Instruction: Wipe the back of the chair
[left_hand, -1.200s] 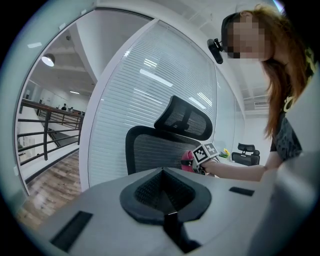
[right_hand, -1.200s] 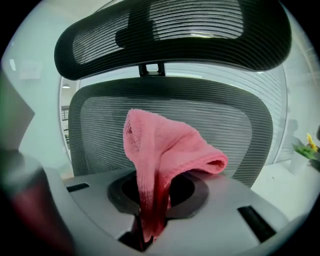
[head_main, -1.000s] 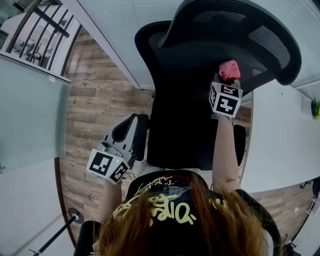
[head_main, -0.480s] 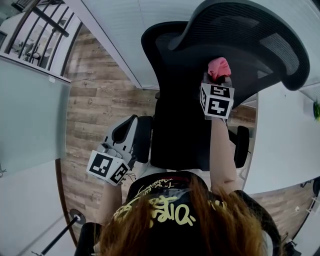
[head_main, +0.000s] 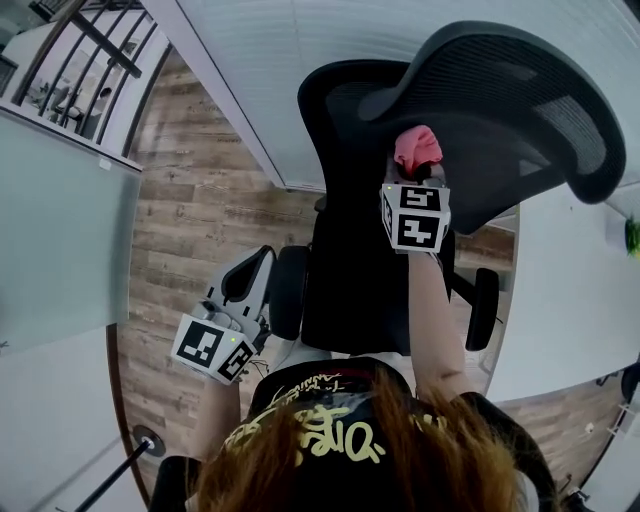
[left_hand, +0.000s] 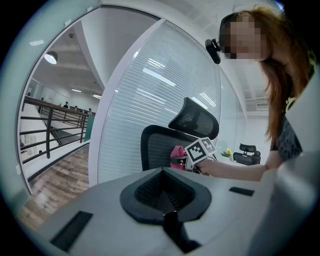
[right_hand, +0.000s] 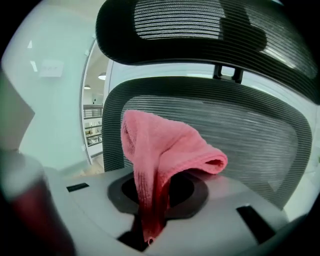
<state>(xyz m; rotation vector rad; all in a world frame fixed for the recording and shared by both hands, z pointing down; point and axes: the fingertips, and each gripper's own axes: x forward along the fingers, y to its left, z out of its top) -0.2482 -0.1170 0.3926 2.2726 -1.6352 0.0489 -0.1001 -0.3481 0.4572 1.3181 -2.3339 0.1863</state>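
While the right gripper (right_hand: 150, 215) pinches the pink cloth (right_hand: 167, 150), the chair back (right_hand: 245, 130) is just in front of it; left gripper (left_hand: 162, 192) shut & empty, farther off

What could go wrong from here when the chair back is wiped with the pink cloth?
1. The right gripper pinches only a narrow fold of the cloth. The loose rest may catch on the mesh chair back and pull out.
2. The left gripper is shut, empty and held away from the chair, so nothing steadies it. It may turn or roll under pressure.
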